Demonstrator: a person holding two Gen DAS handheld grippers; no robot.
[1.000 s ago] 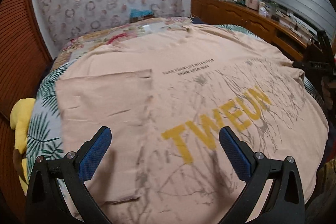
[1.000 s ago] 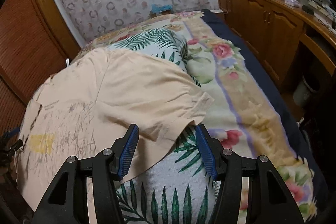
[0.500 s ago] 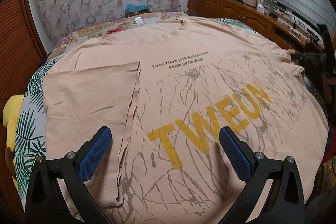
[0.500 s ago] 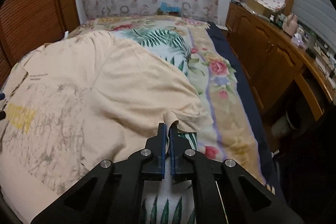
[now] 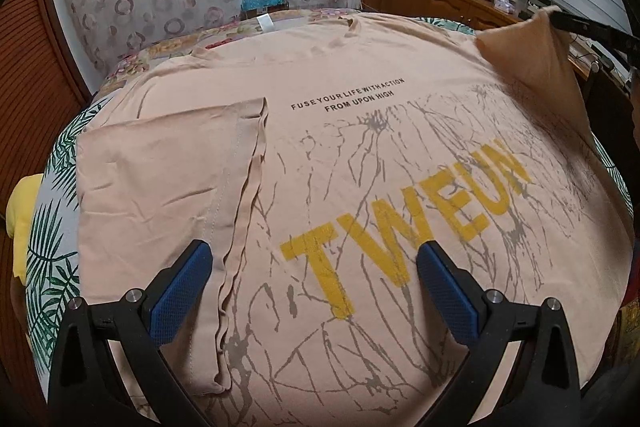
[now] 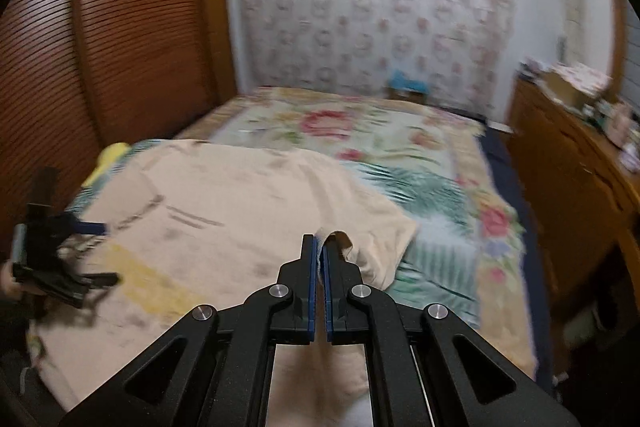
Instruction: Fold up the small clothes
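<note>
One peach T-shirt (image 5: 360, 155) lies face up, collar far, hem near us. Our right gripper (image 6: 319, 247) pinches its right sleeve (image 5: 536, 67), lifted; our left gripper (image 5: 314, 263) gapes wide, empty.

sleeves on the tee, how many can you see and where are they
2. One sleeve lies folded flat over the tee on the left. The other sleeve is lifted off the bed at the right, pinched in the shut right gripper.

Each black tool (image 5: 314, 281) has blue textured pads (image 5: 180, 293) and silver screws.
</note>
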